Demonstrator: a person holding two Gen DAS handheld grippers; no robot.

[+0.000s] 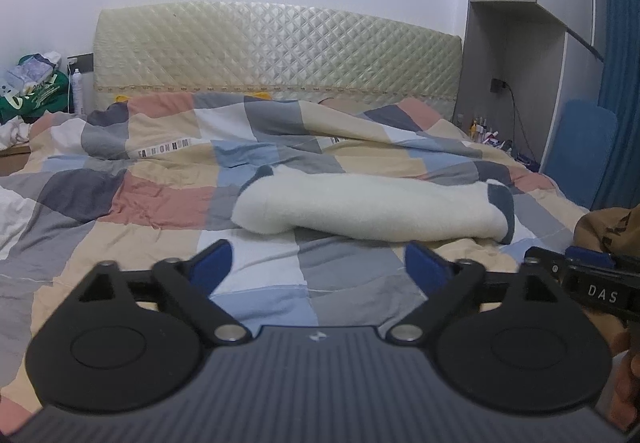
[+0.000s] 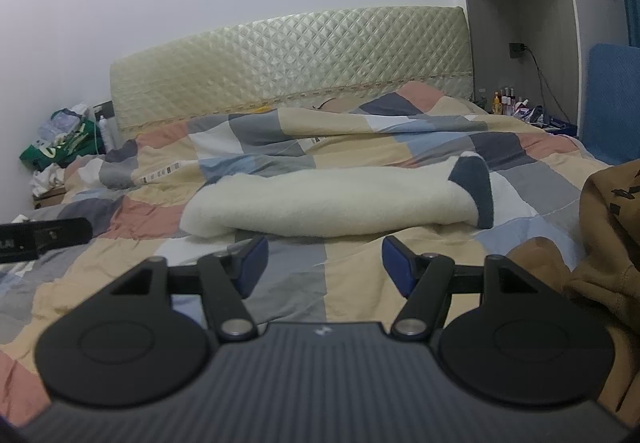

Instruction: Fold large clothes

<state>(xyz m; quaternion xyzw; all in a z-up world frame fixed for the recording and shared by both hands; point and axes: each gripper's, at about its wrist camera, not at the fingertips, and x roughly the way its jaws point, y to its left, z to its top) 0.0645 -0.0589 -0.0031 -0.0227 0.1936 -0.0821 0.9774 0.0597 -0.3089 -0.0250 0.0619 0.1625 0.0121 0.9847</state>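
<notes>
A white fleece garment (image 1: 360, 207) (image 2: 328, 203) with dark grey-blue trim lies folded into a long bundle across the checked quilt (image 1: 160, 203) (image 2: 360, 283). My left gripper (image 1: 318, 255) hovers just in front of the bundle, open wide, with only quilt between its blue pads. My right gripper (image 2: 325, 247) is also open and empty, close to the bundle's near edge. A brown garment (image 2: 612, 211) (image 1: 608, 227) lies crumpled at the right, beside the right gripper. Each gripper shows at the edge of the other's view.
A quilted cream headboard (image 1: 280, 51) stands against the wall behind the bed. A pile of bags and clothes (image 1: 32, 91) and a spray bottle (image 1: 77, 89) sit at the far left. Small bottles (image 2: 508, 99), a cable and a blue panel (image 2: 612, 99) are at the right.
</notes>
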